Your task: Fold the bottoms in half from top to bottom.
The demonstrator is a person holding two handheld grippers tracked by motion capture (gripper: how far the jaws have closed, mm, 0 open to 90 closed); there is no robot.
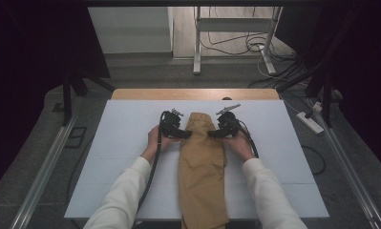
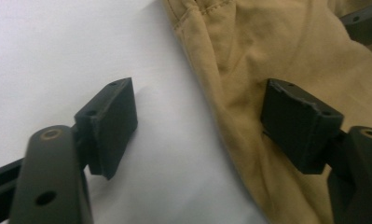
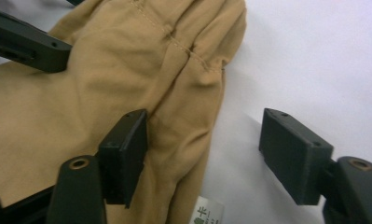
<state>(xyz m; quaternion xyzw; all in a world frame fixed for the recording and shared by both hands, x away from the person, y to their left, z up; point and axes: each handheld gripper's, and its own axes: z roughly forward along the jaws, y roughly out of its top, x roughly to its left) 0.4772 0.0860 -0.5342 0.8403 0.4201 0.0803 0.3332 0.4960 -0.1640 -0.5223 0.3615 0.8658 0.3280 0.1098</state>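
We see plain tan trousers, without any pattern, their stitching in the same tan thread, lying on a pale, bluish-white worktop that has a light wooden strip along its far edge. A small white label with green print sits at the cloth's edge. The left claw and the right claw are black, with brass-coloured rivets on their arms. Our sleeves are white. The floor is grey, and dark curtains hang at both sides.
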